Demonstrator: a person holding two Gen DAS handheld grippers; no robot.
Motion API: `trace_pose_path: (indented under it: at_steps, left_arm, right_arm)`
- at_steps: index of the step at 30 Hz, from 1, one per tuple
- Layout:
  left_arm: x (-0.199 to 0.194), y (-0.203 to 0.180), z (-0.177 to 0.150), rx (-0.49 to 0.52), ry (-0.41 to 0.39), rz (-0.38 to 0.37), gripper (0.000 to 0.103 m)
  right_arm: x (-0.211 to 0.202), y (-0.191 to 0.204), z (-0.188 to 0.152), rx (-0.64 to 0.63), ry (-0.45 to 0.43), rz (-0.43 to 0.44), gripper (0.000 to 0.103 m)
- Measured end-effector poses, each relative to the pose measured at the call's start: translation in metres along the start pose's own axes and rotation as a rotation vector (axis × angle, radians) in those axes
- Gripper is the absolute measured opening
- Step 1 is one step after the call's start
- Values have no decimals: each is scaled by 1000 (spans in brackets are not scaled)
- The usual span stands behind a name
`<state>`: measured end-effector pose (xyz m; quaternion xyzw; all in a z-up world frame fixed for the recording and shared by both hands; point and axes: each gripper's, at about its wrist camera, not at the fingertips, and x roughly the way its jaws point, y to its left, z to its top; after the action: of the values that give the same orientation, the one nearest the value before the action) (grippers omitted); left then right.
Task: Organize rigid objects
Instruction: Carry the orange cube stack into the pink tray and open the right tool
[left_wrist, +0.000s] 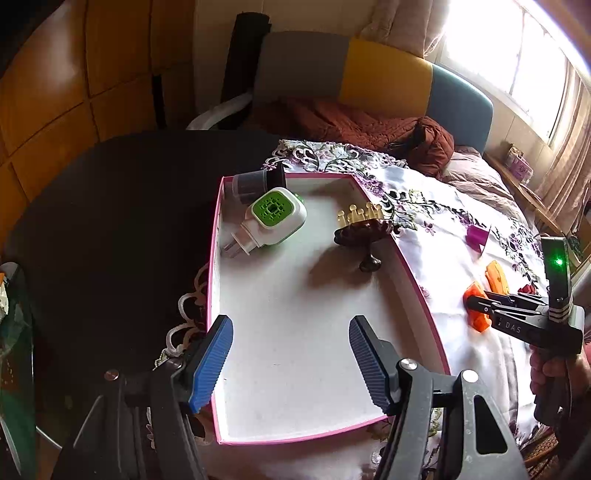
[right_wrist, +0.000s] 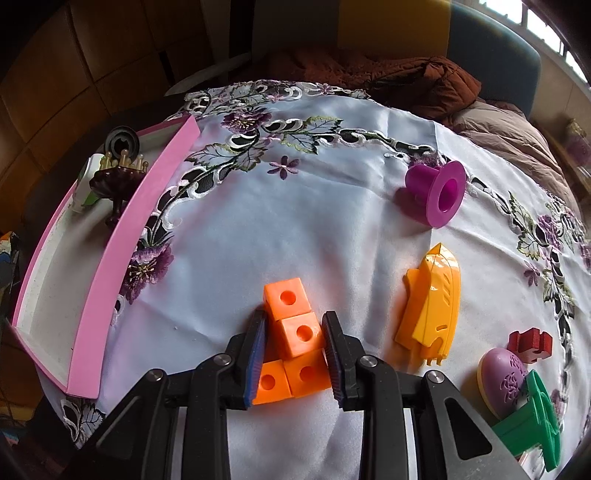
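Right gripper (right_wrist: 293, 354) is down on the cloth, jaws clamped on the orange cube chain (right_wrist: 293, 332), pads pressed against the second cube in line. Four cubes, I count, each with a round hole; the chain's long axis runs away from the tool and bends at the near end. It sits on the white embroidered tablecloth (right_wrist: 314, 129), well apart from the pink box (right_wrist: 110, 266).

Left gripper (left_wrist: 291, 363) hangs over the near end of that box, jaws wide, nothing between them.

Inside the box: one white-and-green plug-in device (left_wrist: 275, 218), prongs pointing toward the left wall; one dark cylinder (left_wrist: 255, 182) tipped in the far corner; one dark pedestal dish (left_wrist: 364, 229) with pale pegs standing in it (upright, just beside the right wall).

Loose on the cloth: one purple spool (right_wrist: 436, 192) on its side, bore facing right; one yellow boat hull (right_wrist: 430, 295), bow pointing away; one red block (right_wrist: 530, 343); one purple egg-shaped piece (right_wrist: 500, 376); one green spool (right_wrist: 532, 424).
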<state>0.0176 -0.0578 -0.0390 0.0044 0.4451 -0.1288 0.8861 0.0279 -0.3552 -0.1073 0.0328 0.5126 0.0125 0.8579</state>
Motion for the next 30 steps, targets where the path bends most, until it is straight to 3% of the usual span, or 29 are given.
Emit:
trace_pose_path:
  at_steps: [11,24,30]
  left_arm:
    - [-3,19,-7,-38,-5,-2,66]
    - [1,42,-13,-92,2,6,66]
    - [1,51,-15,-121,-1,10,66]
  right_arm:
    - [-5,6,6,58,6,-65,29]
    - [-41,54,31,12,-97,9,24]
    - [-62,74,39,9,-130,114,24]
